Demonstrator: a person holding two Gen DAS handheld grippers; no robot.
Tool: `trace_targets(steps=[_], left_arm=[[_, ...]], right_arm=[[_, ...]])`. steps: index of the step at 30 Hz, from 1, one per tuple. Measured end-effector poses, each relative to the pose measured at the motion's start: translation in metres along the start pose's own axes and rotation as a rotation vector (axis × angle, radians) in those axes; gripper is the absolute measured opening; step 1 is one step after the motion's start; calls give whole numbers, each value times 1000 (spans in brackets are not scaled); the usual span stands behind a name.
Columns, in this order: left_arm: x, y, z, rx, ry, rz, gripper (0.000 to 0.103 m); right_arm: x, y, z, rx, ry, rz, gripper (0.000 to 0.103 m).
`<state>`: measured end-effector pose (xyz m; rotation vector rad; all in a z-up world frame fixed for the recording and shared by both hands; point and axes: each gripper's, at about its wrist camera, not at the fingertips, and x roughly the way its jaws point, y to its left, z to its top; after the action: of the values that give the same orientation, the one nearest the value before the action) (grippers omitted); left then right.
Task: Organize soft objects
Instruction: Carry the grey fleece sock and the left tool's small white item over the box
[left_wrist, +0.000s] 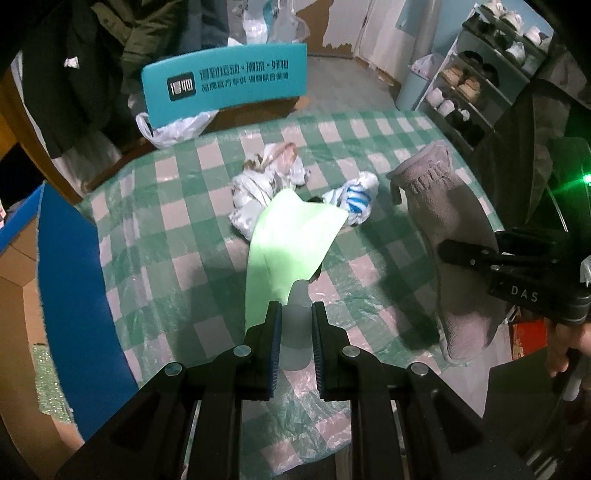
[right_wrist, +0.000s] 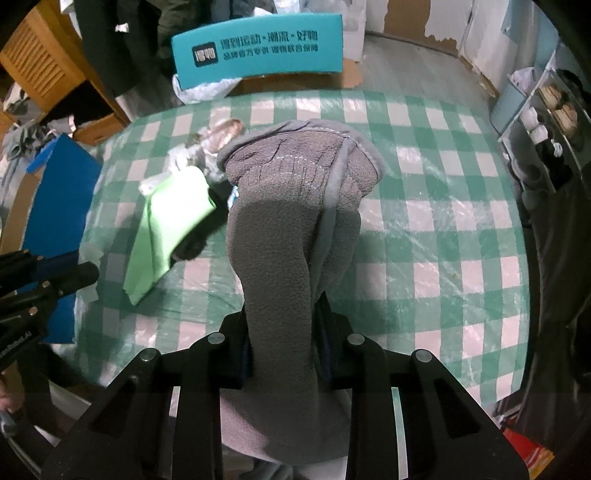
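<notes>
A light green cloth (left_wrist: 291, 243) hangs above the green-checked table (left_wrist: 177, 258), and my left gripper (left_wrist: 296, 325) is shut on its near end. In the right wrist view the same green cloth (right_wrist: 166, 229) droops from the left gripper (right_wrist: 83, 275) at the left edge. My right gripper (right_wrist: 284, 343) is shut on a thick grey fleece cloth (right_wrist: 288, 221) that is lifted off the table (right_wrist: 443, 240) and hides both pads. From the left wrist view the grey cloth (left_wrist: 447, 206) dangles from the right gripper (left_wrist: 448, 249).
A crumpled pale cloth (left_wrist: 258, 184) and a blue-striped white piece (left_wrist: 356, 197) lie mid-table. An open cardboard box with a blue flap (left_wrist: 70, 295) stands at the left. A teal chair back (left_wrist: 225, 85) is behind the table and a shoe rack (left_wrist: 480, 85) at the right.
</notes>
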<state>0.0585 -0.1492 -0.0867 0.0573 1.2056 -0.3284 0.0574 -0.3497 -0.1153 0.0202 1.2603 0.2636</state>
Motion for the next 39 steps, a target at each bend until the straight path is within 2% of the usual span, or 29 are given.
trace_targets(steps=[22, 39], left_arm=[[-53, 26, -7, -8, -106, 87, 15], [-85, 59, -21, -44, -161, 139, 15]], right_arm=[[-49, 61, 21, -123, -116, 18, 26], [-67, 119, 37, -215, -152, 55, 26]])
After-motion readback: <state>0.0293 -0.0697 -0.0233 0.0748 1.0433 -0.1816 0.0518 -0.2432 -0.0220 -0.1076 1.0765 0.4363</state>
